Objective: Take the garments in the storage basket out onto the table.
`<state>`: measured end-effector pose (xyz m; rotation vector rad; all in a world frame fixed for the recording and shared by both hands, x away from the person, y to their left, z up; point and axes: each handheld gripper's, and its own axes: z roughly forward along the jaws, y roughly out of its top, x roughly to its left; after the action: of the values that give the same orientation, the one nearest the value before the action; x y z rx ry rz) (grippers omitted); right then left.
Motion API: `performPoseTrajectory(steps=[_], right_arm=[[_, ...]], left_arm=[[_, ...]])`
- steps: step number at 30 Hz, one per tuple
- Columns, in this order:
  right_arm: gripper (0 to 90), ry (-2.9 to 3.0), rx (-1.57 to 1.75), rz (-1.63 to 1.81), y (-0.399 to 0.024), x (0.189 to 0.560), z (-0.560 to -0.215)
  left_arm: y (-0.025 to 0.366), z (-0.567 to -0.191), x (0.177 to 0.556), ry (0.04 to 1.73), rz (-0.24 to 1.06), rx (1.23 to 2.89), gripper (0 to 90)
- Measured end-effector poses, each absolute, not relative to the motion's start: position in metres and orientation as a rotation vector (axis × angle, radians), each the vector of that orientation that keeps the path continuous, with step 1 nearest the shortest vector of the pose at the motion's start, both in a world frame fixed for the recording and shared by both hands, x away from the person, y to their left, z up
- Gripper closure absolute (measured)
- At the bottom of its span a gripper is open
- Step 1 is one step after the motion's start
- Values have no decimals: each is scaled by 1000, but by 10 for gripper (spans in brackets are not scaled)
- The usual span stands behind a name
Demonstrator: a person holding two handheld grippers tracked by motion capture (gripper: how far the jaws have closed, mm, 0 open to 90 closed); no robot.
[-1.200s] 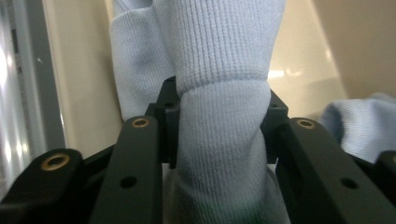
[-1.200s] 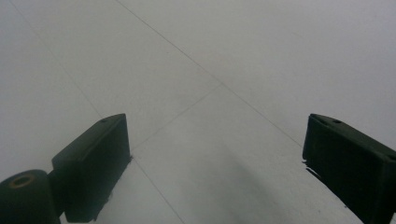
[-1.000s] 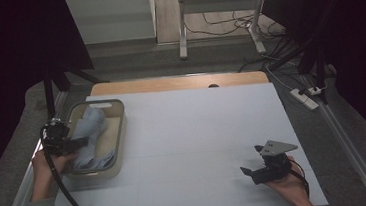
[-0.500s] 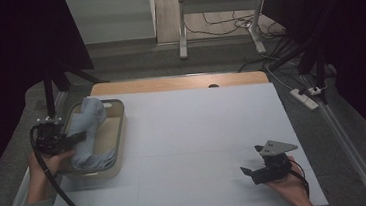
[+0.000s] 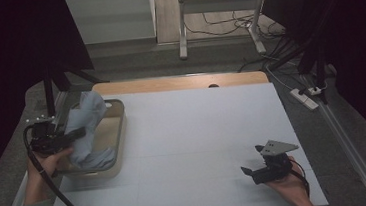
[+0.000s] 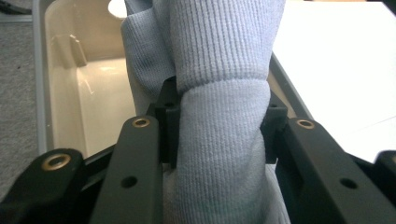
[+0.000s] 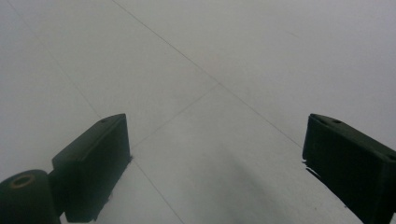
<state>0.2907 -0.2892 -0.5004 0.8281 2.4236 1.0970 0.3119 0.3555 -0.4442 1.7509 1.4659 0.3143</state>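
Note:
A light blue ribbed cloth [image 5: 86, 126] rises out of a beige plastic tub [image 5: 116, 120] at the table's left edge. My left gripper [image 5: 76, 136] is shut on a bunched fold of that cloth [image 6: 219, 135], whose knit fills the space between the pads. The cloth's lower end still lies in the tub [image 6: 88, 93]. My right gripper [image 5: 247, 171] rests low over the white table [image 5: 198, 126] at the front right. Its jaws stand wide apart [image 7: 215, 154] with only bare table surface between them.
A wooden strip [image 5: 179, 83] runs along the table's far edge. Beyond it stand a metal frame leg [image 5: 182, 28] and floor cables. A white power strip [image 5: 305, 97] lies on the floor at the right. A black cable [image 5: 53, 189] trails from the left gripper.
The left gripper has lifted the cloth higher out of the tub and drawn slightly back toward the left. The right gripper has not moved.

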Motion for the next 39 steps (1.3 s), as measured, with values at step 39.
performPoseTrajectory(steps=[39], right_arm=[[72,2421,836,1091,-288,290,-501]], left_arm=[[355,-418,293,1229,274,1479,625]])
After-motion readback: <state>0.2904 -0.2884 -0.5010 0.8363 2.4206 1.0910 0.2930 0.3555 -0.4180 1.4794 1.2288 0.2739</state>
